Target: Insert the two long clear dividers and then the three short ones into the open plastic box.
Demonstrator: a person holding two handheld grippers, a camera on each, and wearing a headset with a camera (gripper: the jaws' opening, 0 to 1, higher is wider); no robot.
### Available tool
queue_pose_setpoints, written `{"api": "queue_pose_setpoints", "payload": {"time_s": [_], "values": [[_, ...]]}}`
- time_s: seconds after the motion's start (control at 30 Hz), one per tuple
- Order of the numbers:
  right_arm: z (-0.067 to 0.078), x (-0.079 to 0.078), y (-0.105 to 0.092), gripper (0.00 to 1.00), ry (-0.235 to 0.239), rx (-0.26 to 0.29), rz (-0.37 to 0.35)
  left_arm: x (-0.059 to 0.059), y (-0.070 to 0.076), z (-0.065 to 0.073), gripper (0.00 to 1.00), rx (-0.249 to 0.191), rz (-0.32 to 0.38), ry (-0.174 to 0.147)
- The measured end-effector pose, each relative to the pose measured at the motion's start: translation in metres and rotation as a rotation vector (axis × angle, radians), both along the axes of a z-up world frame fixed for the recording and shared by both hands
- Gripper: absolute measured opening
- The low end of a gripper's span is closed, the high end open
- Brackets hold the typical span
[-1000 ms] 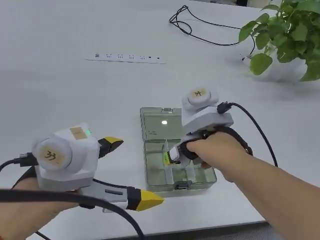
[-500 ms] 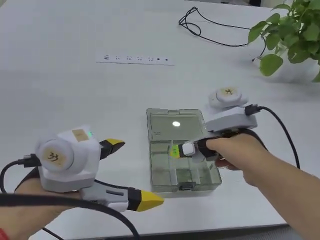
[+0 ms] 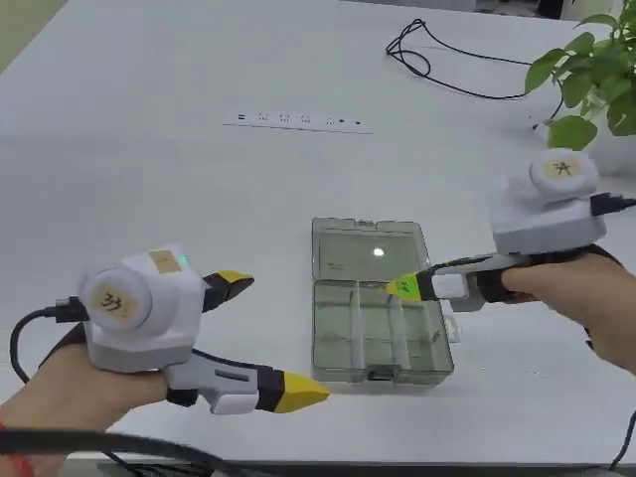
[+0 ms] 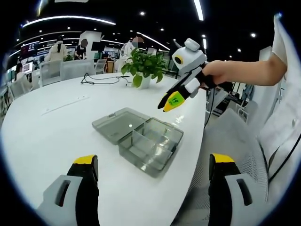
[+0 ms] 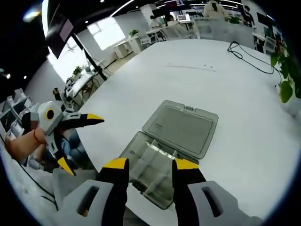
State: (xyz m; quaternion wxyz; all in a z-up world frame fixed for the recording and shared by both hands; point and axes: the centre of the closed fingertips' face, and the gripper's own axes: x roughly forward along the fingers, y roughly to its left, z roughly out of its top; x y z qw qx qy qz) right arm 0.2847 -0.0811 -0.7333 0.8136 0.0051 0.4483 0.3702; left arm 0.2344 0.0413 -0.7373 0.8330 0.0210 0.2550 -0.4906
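With clear dividers (image 3: pixel 357 318) seemingly seated in the smoky plastic box (image 3: pixel 364 256), both yellow-tipped grippers are held empty: left gripper (image 3: pixel 270 339) wide open, right gripper (image 3: pixel 402 288) narrowly parted.

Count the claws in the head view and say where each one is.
2. The left claw is wide open, nearest the camera, left of the plastic box. The right claw hangs over the box's right side, not touching it.
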Motion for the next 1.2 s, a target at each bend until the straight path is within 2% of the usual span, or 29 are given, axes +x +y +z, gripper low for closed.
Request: {"api": "queue_pose_setpoints", "payload": {"time_s": [0.13, 0.23, 0.3, 0.33, 0.37, 0.43, 0.5, 0.57, 0.6, 0.67, 0.87, 0.97, 1.07, 1.2], "values": [[0.005, -0.004, -0.012, 0.42, -0.029, -0.004, 0.044, -0.003, 0.001, 0.002, 1.00, 0.000, 0.016, 0.001], [0.005, -0.007, -0.024, 0.45, -0.054, -0.038, 0.106, -0.005, 0.001, 0.002, 1.00, 0.000, 0.022, -0.001], [0.004, -0.010, -0.032, 0.49, -0.097, -0.081, 0.189, -0.006, 0.001, 0.002, 1.00, -0.003, 0.028, 0.000], [0.004, -0.010, -0.034, 0.52, -0.099, -0.089, 0.202, -0.006, 0.001, 0.002, 1.00, -0.001, 0.031, -0.001], [0.003, -0.011, -0.037, 0.55, -0.121, -0.107, 0.247, -0.007, 0.001, 0.002, 1.00, 0.000, 0.033, -0.001], [0.001, -0.012, -0.046, 0.57, -0.137, -0.128, 0.308, -0.007, 0.001, 0.002, 1.00, -0.003, 0.040, -0.001], [-0.002, -0.017, -0.051, 0.58, -0.125, -0.141, 0.354, -0.008, 0.001, 0.002, 1.00, -0.003, 0.046, -0.003], [-0.002, -0.017, -0.054, 0.58, -0.151, -0.153, 0.405, -0.008, 0.002, 0.003, 1.00, -0.004, 0.052, -0.005], [-0.006, -0.021, -0.058, 0.59, -0.127, -0.168, 0.431, -0.007, 0.002, 0.003, 1.00, -0.004, 0.055, -0.005], [-0.010, -0.022, -0.062, 0.60, -0.141, -0.186, 0.479, -0.008, 0.002, 0.003, 1.00, -0.003, 0.059, -0.010], [-0.022, -0.028, -0.071, 0.59, -0.135, -0.231, 0.595, -0.008, 0.003, 0.004, 1.00, -0.006, 0.068, -0.013], [-0.033, -0.031, -0.079, 0.57, -0.136, -0.288, 0.689, -0.008, 0.003, 0.004, 1.00, -0.004, 0.070, -0.011], [-0.043, -0.032, -0.082, 0.56, -0.118, -0.303, 0.709, -0.006, 0.003, 0.004, 1.00, -0.006, 0.073, -0.013], [-0.060, -0.033, -0.089, 0.54, -0.115, -0.358, 0.771, -0.004, 0.003, 0.004, 1.00, -0.010, 0.079, -0.013]]}}
